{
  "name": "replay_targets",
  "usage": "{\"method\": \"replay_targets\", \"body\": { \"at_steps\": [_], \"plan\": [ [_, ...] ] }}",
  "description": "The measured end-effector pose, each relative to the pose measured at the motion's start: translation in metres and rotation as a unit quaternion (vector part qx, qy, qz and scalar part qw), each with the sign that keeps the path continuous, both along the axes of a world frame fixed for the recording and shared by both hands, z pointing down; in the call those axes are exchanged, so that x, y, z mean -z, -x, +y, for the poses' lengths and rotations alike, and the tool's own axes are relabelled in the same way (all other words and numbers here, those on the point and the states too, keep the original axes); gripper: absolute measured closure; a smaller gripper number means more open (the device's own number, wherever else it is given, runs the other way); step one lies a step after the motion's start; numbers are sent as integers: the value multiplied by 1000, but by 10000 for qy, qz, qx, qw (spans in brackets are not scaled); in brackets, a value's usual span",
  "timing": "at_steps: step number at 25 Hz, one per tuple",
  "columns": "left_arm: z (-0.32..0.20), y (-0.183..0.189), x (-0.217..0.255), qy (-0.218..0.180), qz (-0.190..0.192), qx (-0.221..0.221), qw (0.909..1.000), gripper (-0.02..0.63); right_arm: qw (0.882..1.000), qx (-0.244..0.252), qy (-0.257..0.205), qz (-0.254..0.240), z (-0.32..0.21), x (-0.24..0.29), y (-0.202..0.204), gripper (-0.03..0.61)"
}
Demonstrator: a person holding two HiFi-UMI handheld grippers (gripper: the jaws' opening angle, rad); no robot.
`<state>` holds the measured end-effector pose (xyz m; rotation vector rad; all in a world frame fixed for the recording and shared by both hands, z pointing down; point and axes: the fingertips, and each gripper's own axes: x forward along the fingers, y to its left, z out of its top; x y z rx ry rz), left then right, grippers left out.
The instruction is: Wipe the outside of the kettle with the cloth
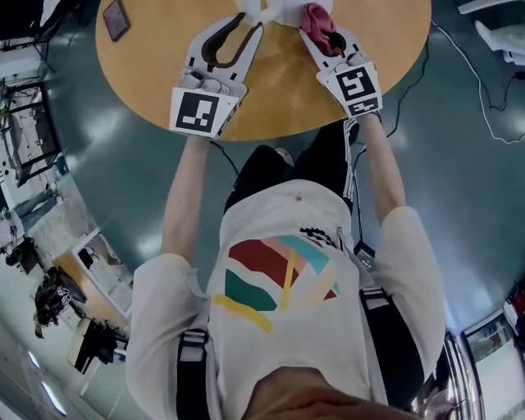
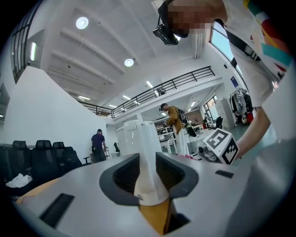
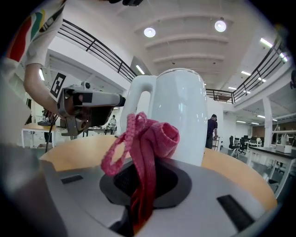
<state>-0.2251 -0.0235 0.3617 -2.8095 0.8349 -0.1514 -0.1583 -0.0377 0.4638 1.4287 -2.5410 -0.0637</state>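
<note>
Right gripper view: the right tool (image 3: pixel 143 185) is clamped on a bunched pink cloth (image 3: pixel 152 139), just in front of the white kettle (image 3: pixel 182 115) on the round wooden surface (image 3: pixel 240 171). Beyond, the left tool (image 2: pixel 149 178) grips the kettle's handle (image 2: pixel 149 152).

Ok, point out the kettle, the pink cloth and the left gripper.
kettle (image 3: pixel 182 115): right gripper view, white body.
pink cloth (image 3: pixel 155 136): right gripper view, bunched top.
left gripper (image 1: pixel 246 23): head view, between fingertips.

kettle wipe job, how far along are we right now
Done: the right gripper holds the pink cloth, and the left gripper grips the handle of the white kettle. In hand: the cloth is up at the kettle's side; contact can't be confirmed. Left: the wiping itself, around the body.
</note>
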Motion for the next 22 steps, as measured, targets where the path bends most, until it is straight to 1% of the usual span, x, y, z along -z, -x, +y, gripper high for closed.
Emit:
{"method": "replay_targets", "body": {
  "at_steps": [5,6,9,13,15,18,19,22],
  "plan": [
    [1,-9,19,-185,545,-170,9982,465,9996,98,96,256,-4,-2,14,540],
    [2,-11,21,-195,597,-170,9979,465,9994,124,124,297,-5,-2,15,540],
    [1,-15,16,-128,478,-135,9987,465,9987,218,218,409,-7,-4,18,540],
    [-1,-17,20,-154,656,-126,9977,465,9978,325,320,489,-14,-11,27,540],
    [1,-20,24,-154,697,-24,9974,465,9977,354,336,476,-14,-10,25,540],
    [8,-15,36,-82,676,316,9972,465,9979,421,402,281,1,2,14,540],
    [10,-8,43,-36,725,449,9964,465,9979,448,448,164,9,9,13,540],
    [15,10,72,44,1050,839,9909,466,9968,552,563,-120,28,41,15,540]
  ]
}}
